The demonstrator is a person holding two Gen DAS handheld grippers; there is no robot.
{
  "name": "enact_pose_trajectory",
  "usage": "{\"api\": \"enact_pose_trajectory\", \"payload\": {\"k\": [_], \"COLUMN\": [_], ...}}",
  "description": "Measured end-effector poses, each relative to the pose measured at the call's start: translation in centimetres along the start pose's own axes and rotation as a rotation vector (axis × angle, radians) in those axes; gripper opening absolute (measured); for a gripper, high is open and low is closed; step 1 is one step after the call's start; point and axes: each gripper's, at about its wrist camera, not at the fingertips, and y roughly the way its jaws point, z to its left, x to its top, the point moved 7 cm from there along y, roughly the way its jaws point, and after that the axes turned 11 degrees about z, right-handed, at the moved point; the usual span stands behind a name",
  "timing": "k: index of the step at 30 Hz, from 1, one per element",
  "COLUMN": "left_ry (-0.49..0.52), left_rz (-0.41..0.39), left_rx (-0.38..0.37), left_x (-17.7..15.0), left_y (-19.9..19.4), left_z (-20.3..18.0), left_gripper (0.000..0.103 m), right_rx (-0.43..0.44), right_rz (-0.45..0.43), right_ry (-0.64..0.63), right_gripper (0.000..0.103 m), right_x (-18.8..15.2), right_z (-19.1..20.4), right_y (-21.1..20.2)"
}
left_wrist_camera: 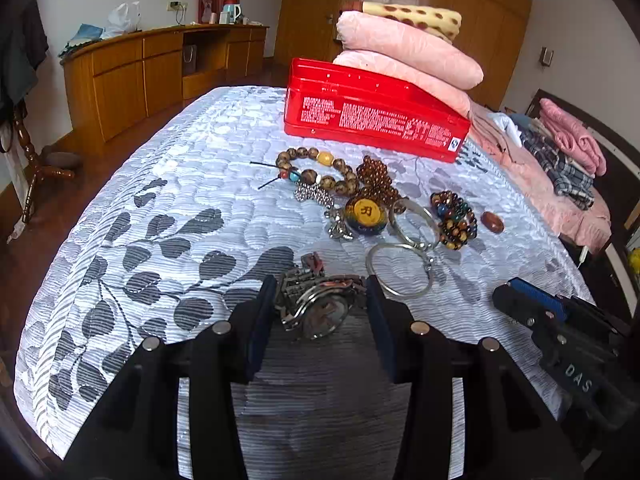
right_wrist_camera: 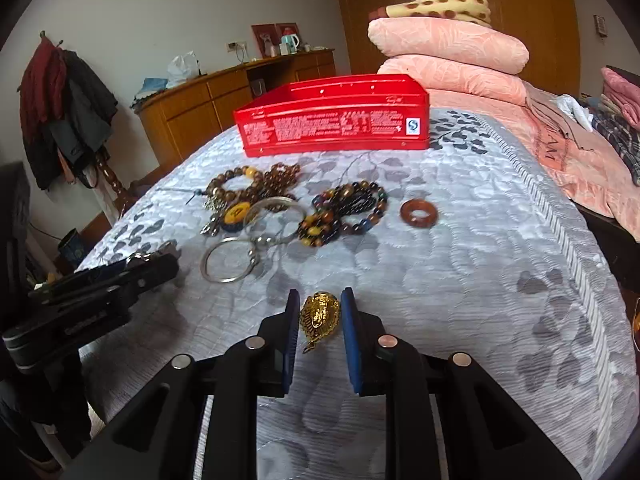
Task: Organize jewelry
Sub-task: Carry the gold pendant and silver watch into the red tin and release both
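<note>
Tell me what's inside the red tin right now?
Only the red tin and its upper inner back wall show, in the right wrist view; nothing rises above the rim. The floor is hidden behind the front wall, so whether any jewelry is already in it cannot be told.

Each hand-held gripper is matte black plastic — the left hand-held gripper (left_wrist_camera: 320, 304) and the right hand-held gripper (right_wrist_camera: 320, 316) alike. Both carry two flat fingers (right_wrist_camera: 352, 336) faced with dark blue ribbed pads, angular arms with triangular cut-outs, and round silver bolt heads — white lettering marks one body.
</note>
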Motion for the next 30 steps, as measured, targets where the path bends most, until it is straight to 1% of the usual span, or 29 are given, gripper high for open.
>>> {"api": "enact_pose_trajectory", "payload": {"k": [4, 9, 12, 15, 17, 18, 20, 22, 24, 27, 30], "left_ry": [0.006, 0.014, 0.021, 0.037, 0.045, 0.049, 0.056, 0.059, 0.066, 0.075, 0.079], "left_rz": [-0.026, -0.062, -0.082, -0.109, -0.13, -0.139, -0.162, -0.177, -0.192, -0.191, -0.169], "left_rx": [-0.006, -0.023, -0.038, -0.046, -0.049, -0.052, -0.063, -0.065, -0.066, -0.075, -0.054], "left_x": [1.0, 3.4, 5.2, 7.3, 9.3, 10.3, 12.9, 15.3, 18.1, 21.9, 24.1], "left_y": [-0.8, -1.3, -1.5, -1.6, -1.4, -1.3, -1.0, -0.6, 0.1, 1.9, 4.3], "left_z": [-0.3, -1.0, -1.5, -2.2, -2.7, -2.8, -3.2, -3.5, -4.0, -4.7, -5.1], "left_gripper": [0.043, 0.043, 0.043, 0.043, 0.043, 0.043, 0.043, 0.043, 0.043, 0.043, 0.043], "right_rx": [-0.006, 0.006, 0.003, 0.017, 0.026, 0.032, 0.042, 0.059, 0.056, 0.072, 0.07], "right_rz": [-0.024, -0.056, -0.082, -0.111, -0.127, -0.14, -0.152, -0.156, -0.168, -0.159, -0.134], "right_ry": [-0.001, -0.002, -0.011, -0.015, -0.017, -0.023, -0.03, -0.035, -0.042, -0.041, -0.03], "right_gripper": [0.021, 0.021, 0.021, 0.021, 0.021, 0.021, 0.021, 0.021, 0.021, 0.021, 0.021], "right_x": [1.3, 3.6, 5.5, 8.2, 10.2, 11.8, 13.8, 16.6, 19.0, 21.9, 24.0], "right_z": [-0.6, -1.3, -1.7, -2.4, -2.8, -3.1, -3.3, -3.6, -3.8, -4.1, -4.7], "right_y": [-0.7, -1.3, -1.7, -1.8, -1.8, -1.7, -1.4, -0.7, 0.2, 2.1, 4.8]}}
